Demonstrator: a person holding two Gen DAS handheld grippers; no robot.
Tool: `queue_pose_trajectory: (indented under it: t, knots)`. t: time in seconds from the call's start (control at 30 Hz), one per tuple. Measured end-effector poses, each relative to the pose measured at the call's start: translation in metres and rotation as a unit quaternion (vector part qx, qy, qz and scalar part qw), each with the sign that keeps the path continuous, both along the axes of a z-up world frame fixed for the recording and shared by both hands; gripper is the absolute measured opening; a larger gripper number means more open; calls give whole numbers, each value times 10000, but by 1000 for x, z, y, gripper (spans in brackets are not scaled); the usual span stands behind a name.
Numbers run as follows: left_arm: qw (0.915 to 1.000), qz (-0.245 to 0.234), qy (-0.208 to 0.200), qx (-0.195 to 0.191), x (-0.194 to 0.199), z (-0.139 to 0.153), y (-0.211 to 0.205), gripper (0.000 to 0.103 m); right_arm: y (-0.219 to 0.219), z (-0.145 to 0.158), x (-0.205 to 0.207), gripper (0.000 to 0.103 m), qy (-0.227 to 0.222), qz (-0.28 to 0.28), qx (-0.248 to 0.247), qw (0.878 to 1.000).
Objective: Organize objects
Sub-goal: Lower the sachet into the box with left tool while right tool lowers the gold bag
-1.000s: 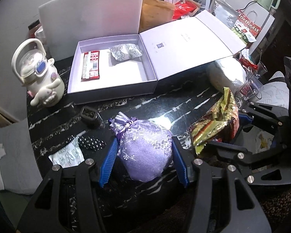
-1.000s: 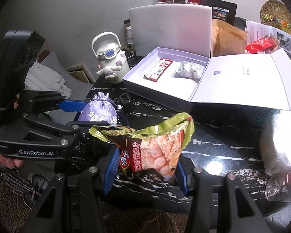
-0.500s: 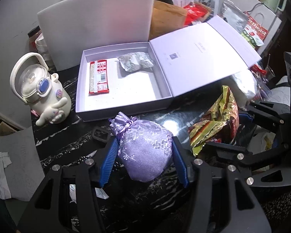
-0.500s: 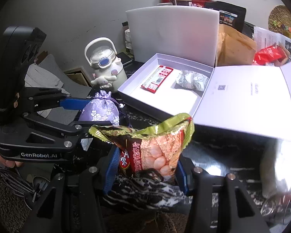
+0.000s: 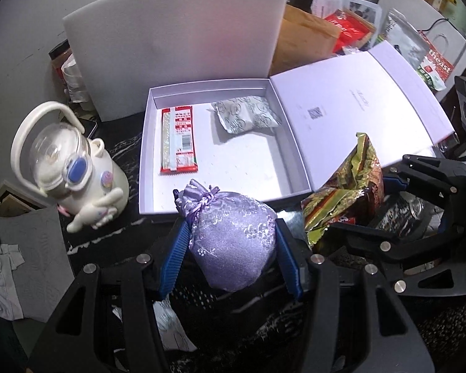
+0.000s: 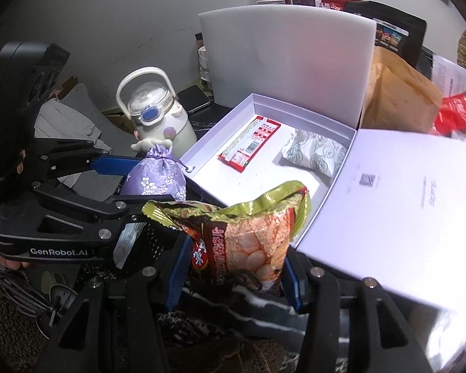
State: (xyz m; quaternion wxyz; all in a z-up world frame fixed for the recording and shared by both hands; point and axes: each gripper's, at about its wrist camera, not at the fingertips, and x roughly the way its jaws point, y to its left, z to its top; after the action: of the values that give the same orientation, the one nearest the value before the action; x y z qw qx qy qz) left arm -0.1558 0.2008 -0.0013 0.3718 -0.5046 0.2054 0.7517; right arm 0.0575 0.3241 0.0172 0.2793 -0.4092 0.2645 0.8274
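Note:
My left gripper (image 5: 231,242) is shut on a purple drawstring pouch (image 5: 233,236) and holds it above the table, just in front of the open white box (image 5: 146,161). My right gripper (image 6: 234,261) is shut on a gold and red snack bag (image 6: 245,236), held near the box's front right corner. The box holds a red wrapped bar (image 5: 177,139) and a pale patterned packet (image 5: 247,113). In the right wrist view the pouch (image 6: 157,175) and left gripper (image 6: 133,180) show at left, the box (image 6: 202,152) beyond.
A white character bottle (image 5: 74,171) stands left of the box. The box lid (image 5: 357,108) lies open to the right. A white foam board (image 5: 177,37) stands behind. A brown paper bag (image 5: 304,40) and packets crowd the back. A phone (image 6: 193,98) lies behind the bottle.
Both grippers have moved forward toward the box with their loads lifted off the table; the box now looks closer and larger in both views.

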Motion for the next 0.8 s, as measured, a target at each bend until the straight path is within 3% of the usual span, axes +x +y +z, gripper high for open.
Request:
queue_pose_trajectory:
  t: [0.37, 0.8]
  knots:
    - [9998, -51, 56, -163, -36, -15, 42, 53, 54, -7, -16, 53, -112, 155, -153, 9997]
    - [9998, -40, 15, -201, -108, -36, 83, 53, 112, -20, -42, 53, -266, 99, -195, 9994]
